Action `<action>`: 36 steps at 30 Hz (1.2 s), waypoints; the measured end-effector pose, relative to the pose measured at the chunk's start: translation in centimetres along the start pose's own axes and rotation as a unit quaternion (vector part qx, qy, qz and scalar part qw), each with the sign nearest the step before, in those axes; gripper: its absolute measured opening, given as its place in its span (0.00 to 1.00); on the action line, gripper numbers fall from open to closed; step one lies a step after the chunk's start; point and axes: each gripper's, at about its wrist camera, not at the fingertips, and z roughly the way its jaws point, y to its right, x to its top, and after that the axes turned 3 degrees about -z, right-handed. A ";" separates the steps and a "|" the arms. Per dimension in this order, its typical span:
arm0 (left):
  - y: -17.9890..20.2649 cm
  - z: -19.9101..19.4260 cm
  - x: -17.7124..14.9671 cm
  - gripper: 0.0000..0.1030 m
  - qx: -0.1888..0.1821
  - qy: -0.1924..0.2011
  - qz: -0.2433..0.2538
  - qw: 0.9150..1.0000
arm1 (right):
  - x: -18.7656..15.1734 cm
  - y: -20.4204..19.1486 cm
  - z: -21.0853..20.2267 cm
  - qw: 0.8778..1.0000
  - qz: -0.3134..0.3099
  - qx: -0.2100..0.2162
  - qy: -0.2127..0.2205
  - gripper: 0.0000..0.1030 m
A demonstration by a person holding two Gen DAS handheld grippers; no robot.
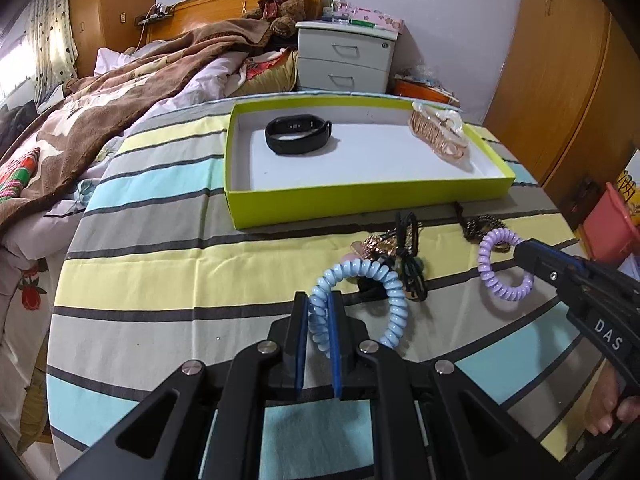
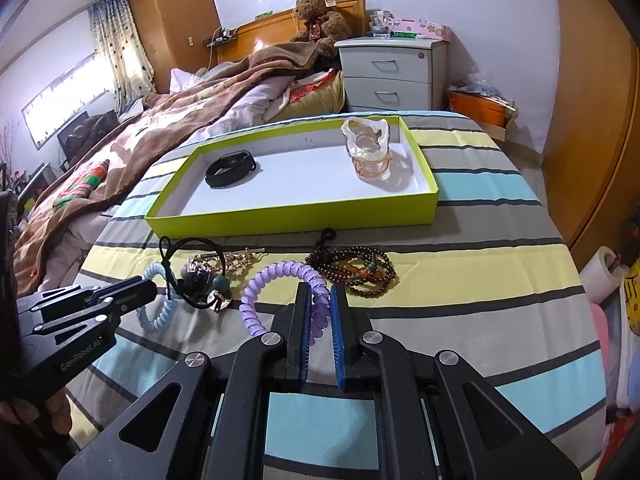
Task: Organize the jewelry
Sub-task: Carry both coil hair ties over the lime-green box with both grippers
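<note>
Over striped cloth, left gripper pinches a blue spiral coil; right gripper a purple coil.

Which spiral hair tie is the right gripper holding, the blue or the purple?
The purple spiral hair tie, pinched in the right gripper. The light blue one is in the left gripper.

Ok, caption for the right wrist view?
Right hand-held gripper grips purple coil; left hand-held gripper grips blue coil, before green tray.
</note>
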 end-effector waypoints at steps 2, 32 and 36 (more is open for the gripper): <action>0.0 -0.5 0.1 0.10 -0.004 0.006 -0.002 1.000 | 0.0 0.0 -0.2 1.000 0.001 0.000 0.002 0.09; -1.5 -5.6 2.8 0.10 0.014 0.064 -0.017 0.998 | 3.3 -0.8 -3.3 0.999 -0.015 -0.002 0.052 0.09; -1.9 -5.4 3.6 0.10 0.013 0.067 -0.023 0.997 | 4.1 -0.9 -3.0 0.998 -0.017 -0.002 0.055 0.09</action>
